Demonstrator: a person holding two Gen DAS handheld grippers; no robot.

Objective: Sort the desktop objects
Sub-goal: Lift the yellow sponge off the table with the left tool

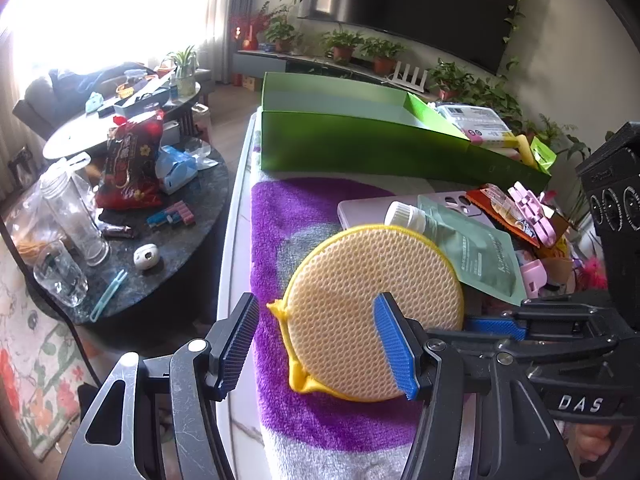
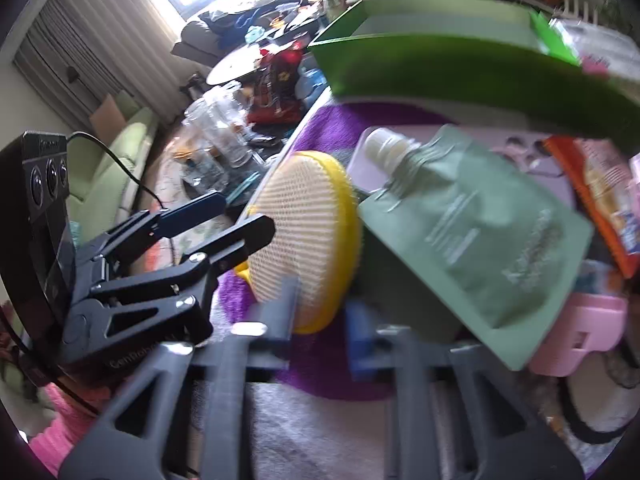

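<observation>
A round yellow-rimmed mesh sponge (image 1: 360, 312) (image 2: 296, 236) lies on the purple towel (image 1: 280, 216), its far edge over a green spout pouch (image 1: 480, 256) (image 2: 472, 224). My left gripper (image 1: 316, 340) (image 2: 240, 216) is open. Its right finger hangs over the sponge and its left finger stands clear of the rim. My right gripper (image 2: 320, 320) (image 1: 472, 326) comes in from the right, blurred. Its fingers stand close together with the sponge's near rim between them. A long green box (image 1: 360, 148) stands open at the back of the table.
Behind the pouch lie a phone in a lilac case (image 1: 360, 208), an orange packet (image 1: 504, 212) and pink clips (image 1: 532, 208). White packets (image 1: 476, 120) fill the box's right end. A dark round side table (image 1: 140, 220) to the left holds bottles and a red snack bag.
</observation>
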